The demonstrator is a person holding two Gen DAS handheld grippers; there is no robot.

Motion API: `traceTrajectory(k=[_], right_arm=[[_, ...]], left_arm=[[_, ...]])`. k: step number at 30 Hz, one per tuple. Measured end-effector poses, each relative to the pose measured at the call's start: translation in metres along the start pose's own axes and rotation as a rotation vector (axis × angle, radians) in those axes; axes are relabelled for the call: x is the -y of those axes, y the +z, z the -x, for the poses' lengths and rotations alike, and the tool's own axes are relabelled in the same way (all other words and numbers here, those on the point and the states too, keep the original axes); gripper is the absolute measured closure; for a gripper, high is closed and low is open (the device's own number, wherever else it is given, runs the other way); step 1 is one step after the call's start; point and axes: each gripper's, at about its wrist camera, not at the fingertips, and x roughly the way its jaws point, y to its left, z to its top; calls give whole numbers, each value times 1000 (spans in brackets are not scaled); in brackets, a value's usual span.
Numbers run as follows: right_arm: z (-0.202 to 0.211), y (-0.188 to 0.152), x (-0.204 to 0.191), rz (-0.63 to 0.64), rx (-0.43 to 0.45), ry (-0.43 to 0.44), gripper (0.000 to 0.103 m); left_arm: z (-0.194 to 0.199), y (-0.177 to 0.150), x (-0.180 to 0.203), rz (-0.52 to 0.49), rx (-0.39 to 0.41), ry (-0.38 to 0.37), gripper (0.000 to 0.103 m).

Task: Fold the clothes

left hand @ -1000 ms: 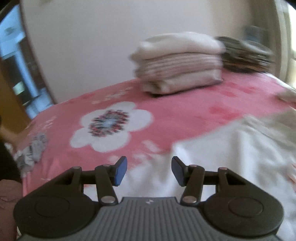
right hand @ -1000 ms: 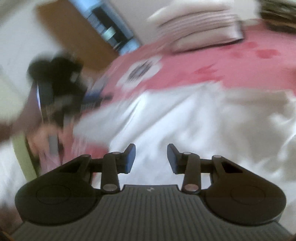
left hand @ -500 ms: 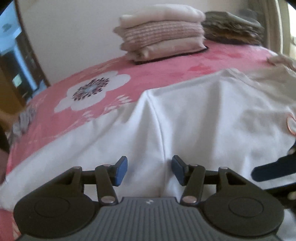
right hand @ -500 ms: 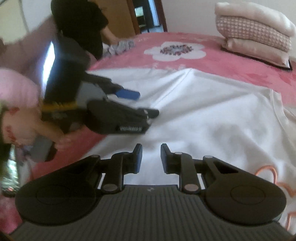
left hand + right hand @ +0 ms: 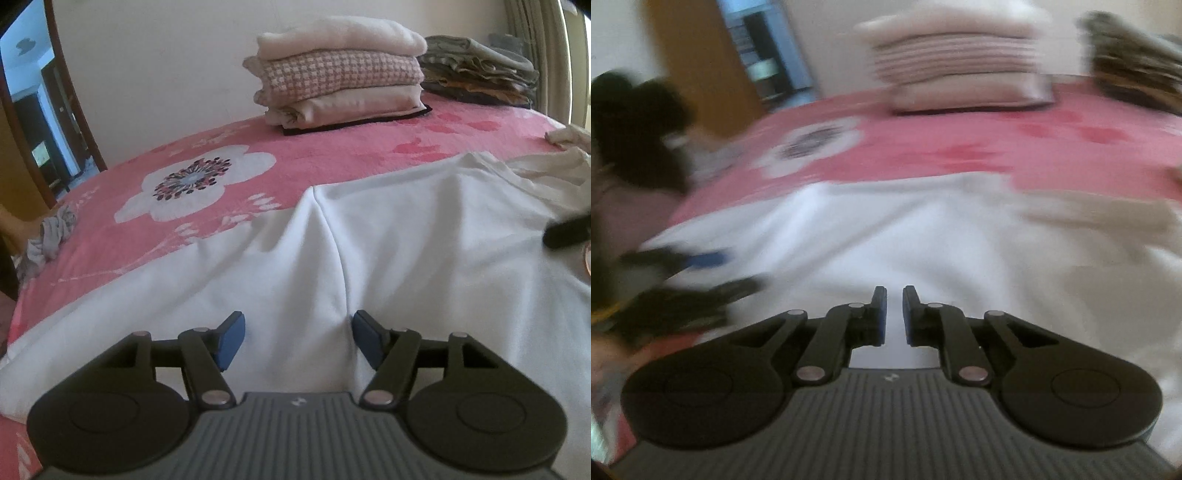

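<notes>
A white garment (image 5: 424,240) lies spread on the pink flowered bed cover (image 5: 332,155), with a raised crease running toward my left gripper. My left gripper (image 5: 295,338) is open and empty, low over the garment's near part. In the right wrist view the same white garment (image 5: 923,236) shows, blurred. My right gripper (image 5: 894,314) has its jaws nearly together with a thin gap; no cloth shows between them. A dark fingertip (image 5: 569,230) of the right gripper shows at the right edge of the left wrist view.
A stack of folded cream and checked clothes (image 5: 343,70) sits at the back of the bed, with a darker folded pile (image 5: 480,74) to its right. A crumpled grey cloth (image 5: 51,236) lies at the bed's left edge. A doorway (image 5: 40,122) is at the left.
My right gripper's jaws have closed from open to nearly together, and its view swung toward the folded stack. My left gripper has come down over the white garment and stayed open.
</notes>
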Motion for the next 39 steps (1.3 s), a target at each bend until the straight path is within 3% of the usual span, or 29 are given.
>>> traceTrajectory(k=[5, 8, 10, 15, 19, 22, 26, 29, 31, 34, 39], right_arm=[[-18, -14, -56, 193, -101, 289, 94], [-50, -17, -74, 272, -164, 215, 98], [-62, -5, -62, 145, -121, 178, 99], [-72, 27, -15, -106, -2, -29, 99], [-62, 32, 19, -243, 79, -125, 97], [-57, 30, 45, -352, 132, -142, 95], [-36, 26, 63, -433, 158, -73, 92], [-17, 23, 64, -426, 144, 6, 92], [-3, 22, 61, -409, 124, 66, 92], [26, 8, 57, -385, 79, 132, 92], [79, -26, 57, -358, 12, 141, 90]], left_arm=[[-2, 2, -7, 32, -1, -21, 36], [-3, 4, -15, 80, -5, -33, 36], [-3, 6, -25, 144, -5, -34, 36], [3, 8, -46, 234, -3, -40, 38], [22, 11, -43, 181, 52, -66, 38], [37, 14, -25, 59, 96, -126, 38], [43, 9, 15, -148, 100, -176, 38], [30, 0, 37, -233, 54, -124, 38], [20, -2, 37, -205, 26, -93, 35], [17, 3, 21, -76, 7, -100, 32], [34, 13, 16, -43, 38, -69, 34]])
